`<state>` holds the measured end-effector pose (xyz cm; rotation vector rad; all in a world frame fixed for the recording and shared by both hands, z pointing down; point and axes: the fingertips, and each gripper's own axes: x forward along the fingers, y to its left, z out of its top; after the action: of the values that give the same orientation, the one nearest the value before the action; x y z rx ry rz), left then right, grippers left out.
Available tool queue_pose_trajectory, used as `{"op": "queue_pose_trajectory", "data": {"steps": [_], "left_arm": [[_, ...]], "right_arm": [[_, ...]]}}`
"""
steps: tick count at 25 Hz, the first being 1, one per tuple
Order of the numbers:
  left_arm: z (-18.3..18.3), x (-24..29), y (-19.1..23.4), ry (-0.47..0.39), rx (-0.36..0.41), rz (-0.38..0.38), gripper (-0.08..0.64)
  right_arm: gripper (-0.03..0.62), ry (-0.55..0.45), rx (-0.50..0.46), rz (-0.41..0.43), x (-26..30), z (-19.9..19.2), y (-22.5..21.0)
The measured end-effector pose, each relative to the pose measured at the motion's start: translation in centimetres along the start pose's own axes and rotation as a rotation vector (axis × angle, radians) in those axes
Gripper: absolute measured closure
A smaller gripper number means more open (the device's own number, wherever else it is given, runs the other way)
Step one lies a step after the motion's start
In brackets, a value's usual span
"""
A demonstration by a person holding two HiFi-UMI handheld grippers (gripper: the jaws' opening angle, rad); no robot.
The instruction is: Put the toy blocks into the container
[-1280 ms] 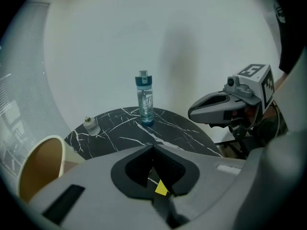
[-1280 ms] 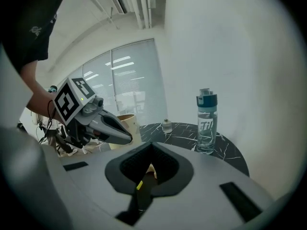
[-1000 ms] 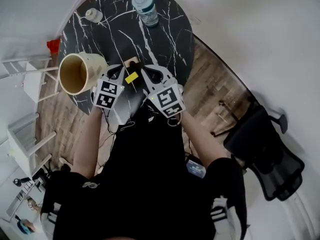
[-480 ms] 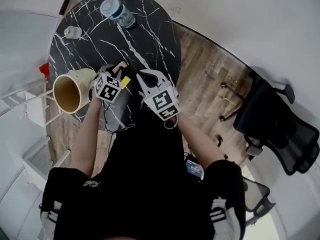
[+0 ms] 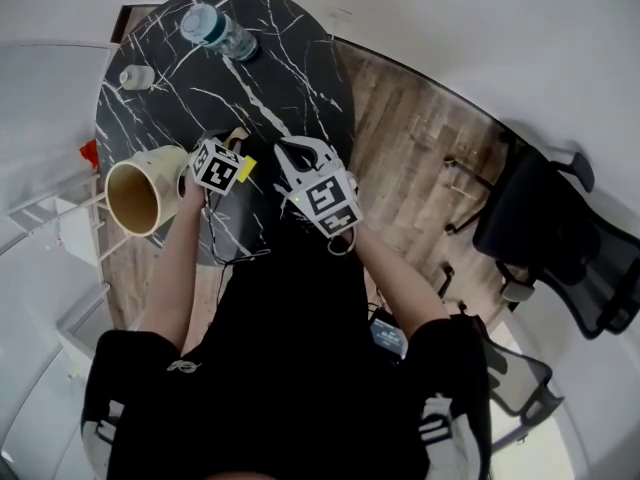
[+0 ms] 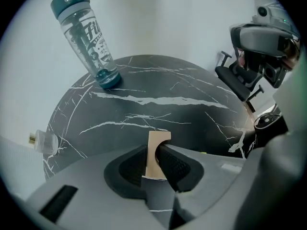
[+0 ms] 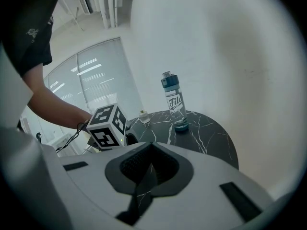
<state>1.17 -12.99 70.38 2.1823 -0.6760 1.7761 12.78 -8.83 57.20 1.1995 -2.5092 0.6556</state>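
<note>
In the left gripper view my left gripper [image 6: 156, 151] is shut on a tan wooden block [image 6: 157, 145] with a curved notch, held just above the black marble table [image 6: 158, 109]. From the head view, the left gripper [image 5: 229, 148] points steeply down, right of the cream container [image 5: 136, 195], whose mouth is open. A small yellow piece [image 5: 246, 169] shows beside the gripper's marker cube; whether it lies on the table I cannot tell. My right gripper [image 5: 299, 150] hovers to the right, and in its own view the right gripper [image 7: 149, 169] is shut and empty.
A clear water bottle [image 5: 216, 30] with a teal cap stands at the table's far side, also seen as the bottle [image 6: 88, 40] from the left gripper. A small white object [image 5: 135, 76] lies at the far left. A black office chair [image 5: 560, 248] stands on the wooden floor, right.
My left gripper has sunk toward the table with the block and rolled. The right gripper has shifted a little. The head view has swung, so the table sits further left.
</note>
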Motion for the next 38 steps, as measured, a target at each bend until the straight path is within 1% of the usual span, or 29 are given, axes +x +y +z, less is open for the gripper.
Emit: {"op": "queue_pose_trajectory", "data": {"steps": [4,8,11,13,18,23,26,30,33,35,38], "left_arm": [[0.1,-0.5,-0.5,-0.033,-0.050,-0.025,0.483],[0.5,-1.7,-0.3,-0.096,-0.120,0.022,0.483],[0.7,-3.1,0.2,-0.150,-0.195,0.064,0.484],[0.8,-4.3,0.6,-0.200,-0.249,0.091,0.483],[1.1,-8.3,1.5,-0.361,-0.422,0.133,0.484],[0.7,-11.7,1.4,-0.463,-0.509,0.184,0.483],[0.1,-13.2,0.9,-0.500,-0.550,0.225,0.483],[-1.0,-14.7,0.2,-0.527,-0.559,0.295,0.483],[-2.8,-15.2,-0.2,-0.530,-0.622,0.319,0.484],[-4.2,-15.5,-0.5,-0.528,-0.669,0.349,0.483],[-6.3,-15.9,-0.9,-0.539,-0.759,0.390,0.483]], "right_arm": [[0.595,0.001,-0.008,0.005,0.1,0.3,0.1],[0.595,0.004,-0.024,0.024,0.7,0.8,0.4],[0.595,0.006,-0.042,0.042,1.6,1.2,0.9],[0.595,0.006,-0.052,0.056,2.1,1.7,1.4],[0.595,-0.007,-0.073,0.097,3.2,3.3,3.0],[0.595,-0.032,-0.078,0.124,3.9,5.1,4.8],[0.595,-0.035,-0.100,0.149,4.2,5.7,5.9],[0.595,-0.016,-0.144,0.209,4.6,5.6,7.8],[0.595,0.004,-0.177,0.264,4.9,5.3,9.4],[0.595,0.015,-0.201,0.306,5.0,5.1,10.6],[0.595,0.039,-0.251,0.380,5.4,4.5,12.5]]}}
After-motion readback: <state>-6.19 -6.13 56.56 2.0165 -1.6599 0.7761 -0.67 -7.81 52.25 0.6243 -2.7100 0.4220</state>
